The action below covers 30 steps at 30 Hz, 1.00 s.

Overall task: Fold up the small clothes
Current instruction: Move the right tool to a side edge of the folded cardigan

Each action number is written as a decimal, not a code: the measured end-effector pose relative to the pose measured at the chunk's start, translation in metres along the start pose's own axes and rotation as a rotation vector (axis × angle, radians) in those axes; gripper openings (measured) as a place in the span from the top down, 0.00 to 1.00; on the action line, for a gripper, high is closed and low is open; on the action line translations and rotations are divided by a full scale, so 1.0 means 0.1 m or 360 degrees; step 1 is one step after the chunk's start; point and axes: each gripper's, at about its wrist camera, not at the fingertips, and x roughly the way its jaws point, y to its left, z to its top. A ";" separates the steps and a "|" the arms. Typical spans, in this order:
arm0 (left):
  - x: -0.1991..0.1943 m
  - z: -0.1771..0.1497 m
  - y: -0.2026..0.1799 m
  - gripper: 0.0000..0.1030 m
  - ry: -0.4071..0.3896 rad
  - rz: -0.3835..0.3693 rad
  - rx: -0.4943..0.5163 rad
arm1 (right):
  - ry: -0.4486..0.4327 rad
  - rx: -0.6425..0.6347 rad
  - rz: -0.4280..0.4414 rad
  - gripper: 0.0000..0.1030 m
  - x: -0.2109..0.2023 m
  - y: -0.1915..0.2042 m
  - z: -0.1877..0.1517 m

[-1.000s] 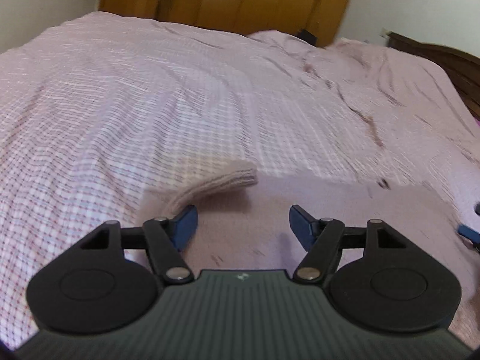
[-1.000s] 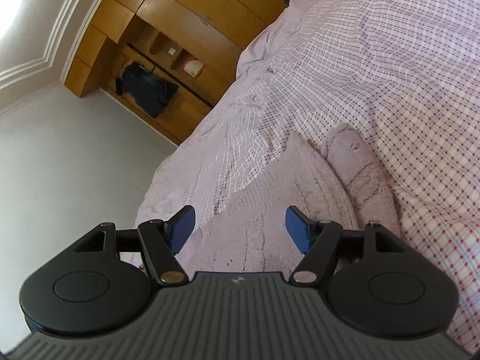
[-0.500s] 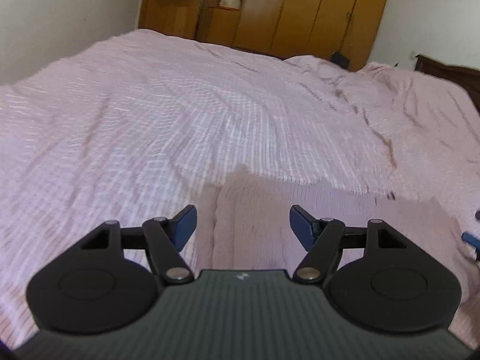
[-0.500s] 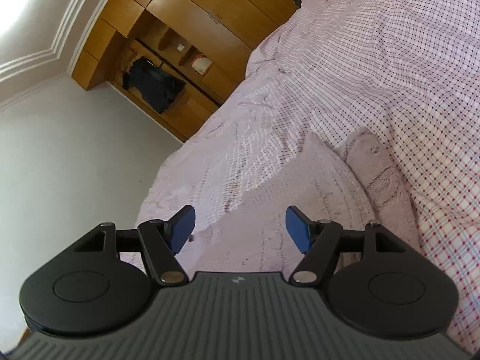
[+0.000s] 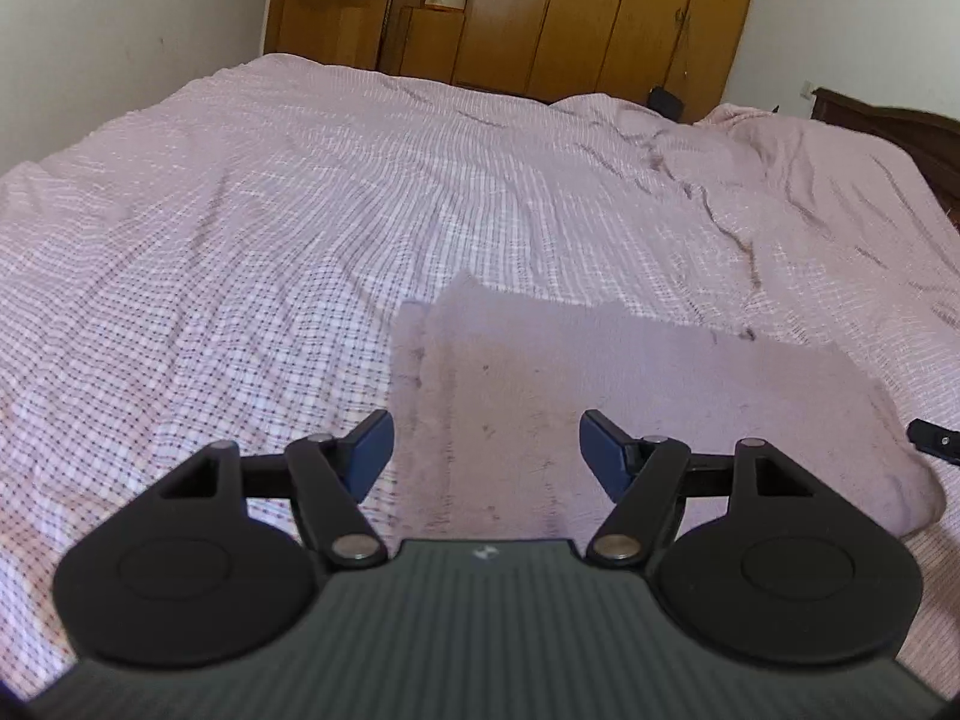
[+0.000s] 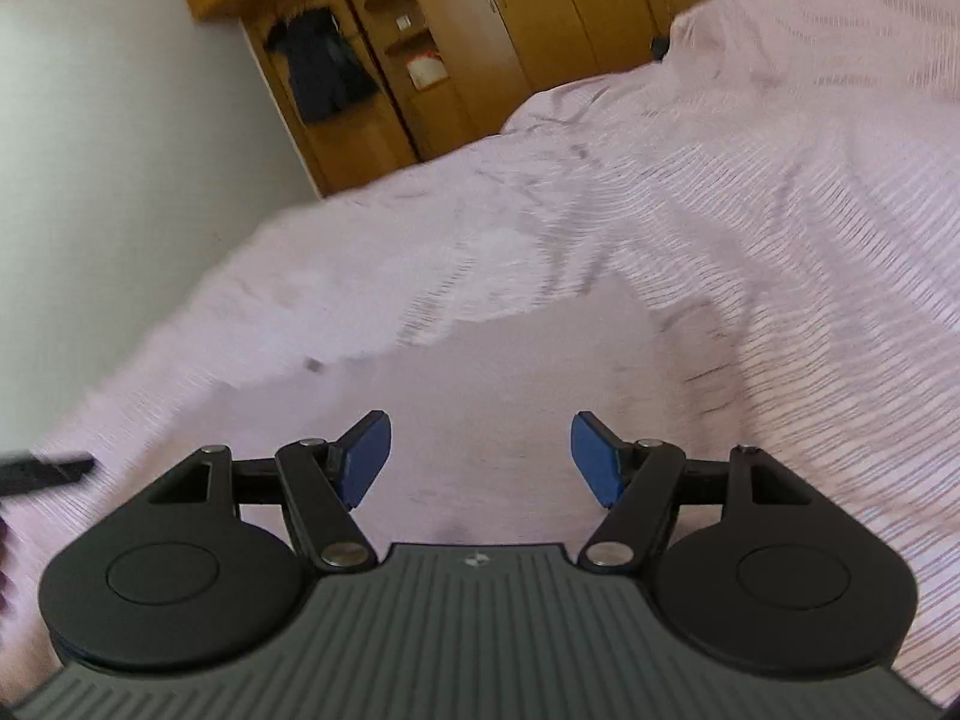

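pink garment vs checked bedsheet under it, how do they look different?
Pattern: the pink garment is one plain dusty pink; the checked bedsheet has a fine grid of dark lines on pale pink.
Surface: the garment looks fuzzy and thick, with a raised edge; the bedsheet looks thin and smooth.
Extent and pose: the garment is a small flat rectangular piece; the bedsheet covers the whole bed and is creased toward the far right.
Shared: both are pinkish fabric.

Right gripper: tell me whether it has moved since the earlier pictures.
Yes. The right gripper rolled: the brown wooden wardrobe, steeply tilted before, now stands closer to upright, and the folded mauve knit garment shifted with it.
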 end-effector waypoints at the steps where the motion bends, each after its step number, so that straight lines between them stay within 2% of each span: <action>1: 0.01 0.00 0.03 0.32 0.0009 0.0017 -0.0007 | 0.0010 0.0014 -0.0007 0.29 0.00 -0.04 -0.01; 4: 0.07 -0.02 0.12 0.32 0.0032 0.0038 -0.0071 | 0.0007 0.0061 -0.0024 0.29 -0.01 -0.15 0.00; 10: 0.16 -0.07 0.06 0.32 0.0054 0.0036 -0.0015 | 0.0000 0.0087 -0.0022 0.29 -0.02 -0.31 0.00; 14: 0.19 -0.10 0.02 0.32 0.0078 0.0023 0.0023 | -0.0022 0.0306 0.0066 0.29 -0.03 -0.59 0.00; 18: 0.21 -0.10 0.01 0.32 0.0071 0.0018 0.0040 | -0.0071 0.0482 0.0057 0.29 -0.05 -0.87 0.01; 23: 0.24 -0.10 0.04 0.32 0.0077 0.0022 0.0032 | -0.0037 0.0548 0.0026 0.29 0.00 -1.13 -0.04; 26: 0.25 -0.10 0.05 0.32 0.0078 0.0025 0.0029 | -0.0004 0.0654 0.0103 0.29 0.10 -1.28 -0.12; 30: 0.28 -0.11 0.04 0.32 0.0083 0.0016 0.0040 | -0.0029 0.0805 0.0289 0.29 0.20 -1.41 -0.13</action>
